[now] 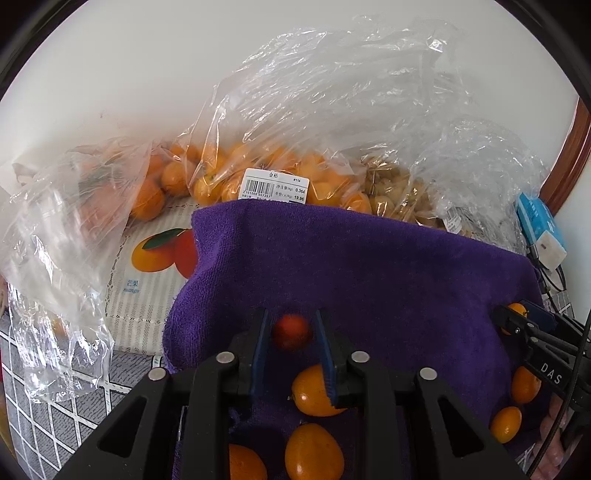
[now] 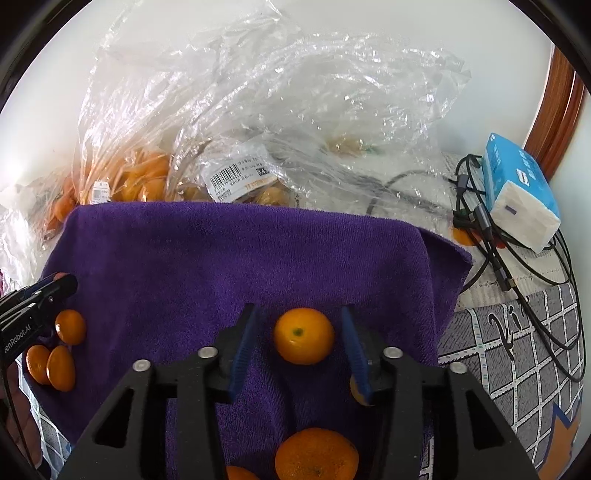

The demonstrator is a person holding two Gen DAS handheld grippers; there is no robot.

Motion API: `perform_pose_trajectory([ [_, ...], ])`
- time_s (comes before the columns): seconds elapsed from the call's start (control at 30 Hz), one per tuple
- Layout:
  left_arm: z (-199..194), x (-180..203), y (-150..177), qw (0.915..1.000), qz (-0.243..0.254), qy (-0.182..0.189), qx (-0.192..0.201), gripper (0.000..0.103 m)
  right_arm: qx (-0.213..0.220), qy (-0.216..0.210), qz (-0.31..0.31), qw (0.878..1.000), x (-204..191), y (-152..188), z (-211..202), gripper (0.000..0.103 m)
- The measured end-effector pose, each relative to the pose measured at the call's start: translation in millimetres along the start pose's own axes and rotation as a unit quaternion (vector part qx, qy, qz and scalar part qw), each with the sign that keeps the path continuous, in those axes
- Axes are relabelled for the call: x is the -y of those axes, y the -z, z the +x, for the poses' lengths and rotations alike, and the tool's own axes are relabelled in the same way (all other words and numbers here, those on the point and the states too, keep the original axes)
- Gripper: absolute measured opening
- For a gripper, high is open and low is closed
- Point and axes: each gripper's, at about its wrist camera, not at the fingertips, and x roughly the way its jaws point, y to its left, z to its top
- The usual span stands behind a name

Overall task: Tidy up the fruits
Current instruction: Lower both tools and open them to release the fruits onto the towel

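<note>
With my left gripper [image 1: 291,332] barely parted around the red fruit [image 1: 291,331] and my right gripper [image 2: 299,332] slack around the mandarin [image 2: 303,335], both on the purple towel [image 2: 221,251], either could roll once I lift away

A plain white wall [image 2: 332,22] rises behind a table covered by a tablecloth [image 2: 517,332] with a grey and white lattice pattern. At the right edge stands a brown wooden frame [image 2: 554,107] against the wall. Soft, even daylight brightens the wall and the table.
</note>
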Motion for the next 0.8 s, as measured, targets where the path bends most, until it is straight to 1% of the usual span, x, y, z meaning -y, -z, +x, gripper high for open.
perform_pose_trajectory([
  [0.07, -2.4, 0.3, 0.3, 1.0, -0.002, 0.002, 0.004, 0.046, 0.006, 0.001, -0.004, 1.0, -2.2, -0.4, -2.8, 0.057],
  [0.1, -5.4, 0.0, 1.4, 1.0, 0.0, 0.002, 0.007, 0.047, 0.011, 0.002, -0.006, 1.0, -3.1, -0.8, -4.3, 0.061],
  [0.2, -10.9, 1.4, 0.6, 0.9999, 0.004, -0.001, 0.014, 0.047, 0.023, 0.006, -0.01, 1.0, -5.8, -1.9, -8.1, 0.07],
  [0.3, -17.6, -0.4, -0.7, 0.9999, 0.0, -0.001, 0.016, 0.048, 0.026, 0.008, -0.013, 1.0, -7.8, -2.8, -10.9, 0.07],
  [0.47, -31.5, -3.8, -5.3, 0.9994, -0.014, -0.015, 0.027, 0.048, 0.036, 0.008, -0.011, 0.999, -10.7, -3.1, -24.1, 0.07],
  [0.57, -48.6, -6.5, -9.7, 0.9987, -0.021, -0.018, 0.043, 0.048, 0.056, 0.011, -0.015, 0.998, -14.3, -3.5, -40.8, 0.07],
  [0.67, -67.0, -5.9, -13.9, 0.9982, -0.025, -0.024, 0.049, 0.048, 0.083, 0.017, -0.018, 0.996, -17.8, -3.4, -66.1, 0.07],
  [0.77, -89.6, -6.5, -4.9, 0.9971, -0.029, -0.02, 0.067, 0.048, 0.114, 0.011, -0.007, 0.993, -17.6, 4.8, -95.9, 0.07],
  [0.8, -95.6, -5.9, 0.7, 0.9971, -0.027, -0.022, 0.068, 0.048, 0.118, 0.009, -0.006, 0.993, -17.6, 8.1, -102.6, 0.07],
])
